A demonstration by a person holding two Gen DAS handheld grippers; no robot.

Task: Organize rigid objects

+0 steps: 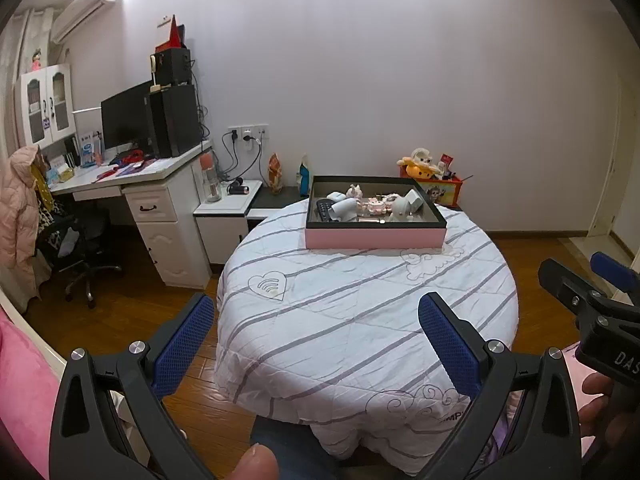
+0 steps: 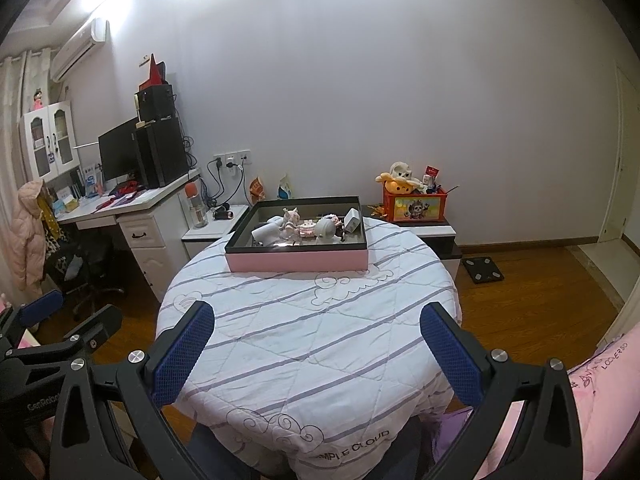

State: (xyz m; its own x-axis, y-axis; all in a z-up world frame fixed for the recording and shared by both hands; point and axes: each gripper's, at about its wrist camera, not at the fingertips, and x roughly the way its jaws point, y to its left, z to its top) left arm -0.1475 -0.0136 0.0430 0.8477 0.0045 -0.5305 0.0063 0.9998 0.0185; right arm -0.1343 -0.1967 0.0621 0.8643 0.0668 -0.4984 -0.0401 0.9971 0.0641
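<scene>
Pink rectangular box [image 2: 297,260] on round quilted table [image 2: 304,344], textured blue fingers [image 2: 182,356] apart

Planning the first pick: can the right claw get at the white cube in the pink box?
Probably yes. The right claw is open and empty, the quilt ahead lies bare, and the white cube sits uncovered near the pink box's right wall.

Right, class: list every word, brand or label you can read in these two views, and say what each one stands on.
"SIMPLE CLOUD": near hem of the striped tablecloth; first letters are creased.
"LOVERSO", roughly: pink fabric at right edge; end letters uncertain.
"GenRobot", cut off: body of the left gripper.
"DAS", cut off: body of the right gripper.
Unreadable: print on the red toy crate, packets by the wall, and desk items.
</scene>
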